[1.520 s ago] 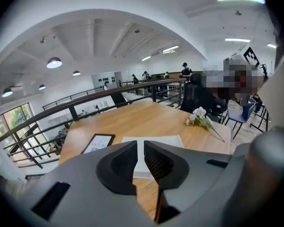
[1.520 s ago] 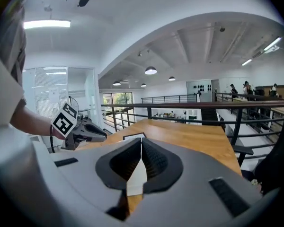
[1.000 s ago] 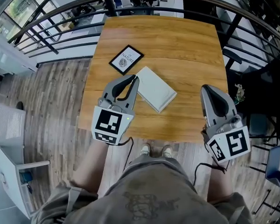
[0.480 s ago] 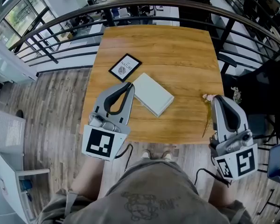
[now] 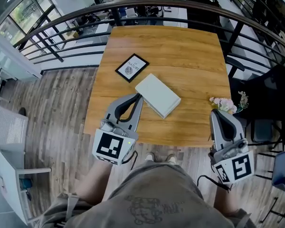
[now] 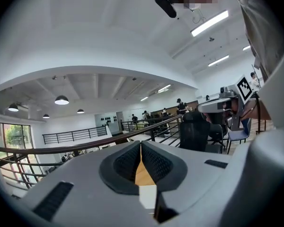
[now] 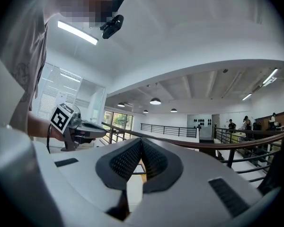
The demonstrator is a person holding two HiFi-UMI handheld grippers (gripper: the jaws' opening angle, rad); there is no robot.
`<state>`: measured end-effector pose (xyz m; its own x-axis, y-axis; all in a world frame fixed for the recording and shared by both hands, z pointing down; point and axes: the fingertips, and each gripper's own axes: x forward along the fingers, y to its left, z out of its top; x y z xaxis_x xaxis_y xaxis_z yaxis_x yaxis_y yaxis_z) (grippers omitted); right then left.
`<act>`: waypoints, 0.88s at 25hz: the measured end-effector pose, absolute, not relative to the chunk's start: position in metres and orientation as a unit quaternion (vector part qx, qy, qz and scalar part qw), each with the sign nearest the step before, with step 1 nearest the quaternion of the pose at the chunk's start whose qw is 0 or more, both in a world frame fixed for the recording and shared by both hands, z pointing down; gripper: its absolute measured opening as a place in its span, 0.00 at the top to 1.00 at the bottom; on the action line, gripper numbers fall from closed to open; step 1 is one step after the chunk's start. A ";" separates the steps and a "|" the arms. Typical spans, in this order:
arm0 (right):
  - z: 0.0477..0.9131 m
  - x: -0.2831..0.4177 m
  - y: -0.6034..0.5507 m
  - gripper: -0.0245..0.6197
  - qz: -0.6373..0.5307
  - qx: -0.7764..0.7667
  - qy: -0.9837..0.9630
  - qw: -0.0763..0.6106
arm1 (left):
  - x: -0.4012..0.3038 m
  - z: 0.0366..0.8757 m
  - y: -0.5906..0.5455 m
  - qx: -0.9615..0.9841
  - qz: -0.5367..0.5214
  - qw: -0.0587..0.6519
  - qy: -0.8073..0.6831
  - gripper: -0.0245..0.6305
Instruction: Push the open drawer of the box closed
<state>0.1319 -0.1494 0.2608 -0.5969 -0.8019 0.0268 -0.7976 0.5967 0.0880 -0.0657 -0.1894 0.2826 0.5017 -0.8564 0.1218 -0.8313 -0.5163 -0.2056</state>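
The white box (image 5: 157, 95) lies flat in the middle of the wooden table (image 5: 190, 51). It reads as one closed slab, with no drawer sticking out that I can see. My left gripper (image 5: 139, 96) is shut, its tip right at the box's near left side; whether it touches is unclear. In the left gripper view its jaws (image 6: 141, 144) meet, with a sliver of wood and white box below them. My right gripper (image 5: 217, 113) is shut and empty, held off the table's front right corner; its jaws (image 7: 142, 141) meet too.
A black-framed card (image 5: 132, 67) lies on the table behind the box. A small bunch of pink flowers (image 5: 223, 103) sits at the table's right edge, just beyond my right gripper. A dark curved railing (image 5: 180, 4) runs behind the table. My feet are below the front edge.
My right gripper has drawn back from over the table to its front right corner. The left gripper stays shut by the box's left side. The flowers have come into view.
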 end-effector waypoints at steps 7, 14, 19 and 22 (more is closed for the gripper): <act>0.291 0.125 -0.145 0.91 -0.007 0.432 -0.900 0.055 | -0.065 0.310 -0.179 -0.861 -0.130 0.048 0.489 0.93; 0.290 0.130 -0.150 0.91 -0.012 0.438 -0.897 0.051 | -0.070 0.320 -0.173 -0.861 -0.136 0.039 0.489 0.93; 0.285 0.127 -0.148 0.91 -0.029 0.431 -0.900 0.068 | -0.070 0.316 -0.170 -0.859 -0.140 0.041 0.490 0.93; 0.284 0.123 -0.147 0.91 -0.037 0.426 -0.901 0.078 | -0.072 0.310 -0.172 -0.858 -0.136 0.041 0.494 0.93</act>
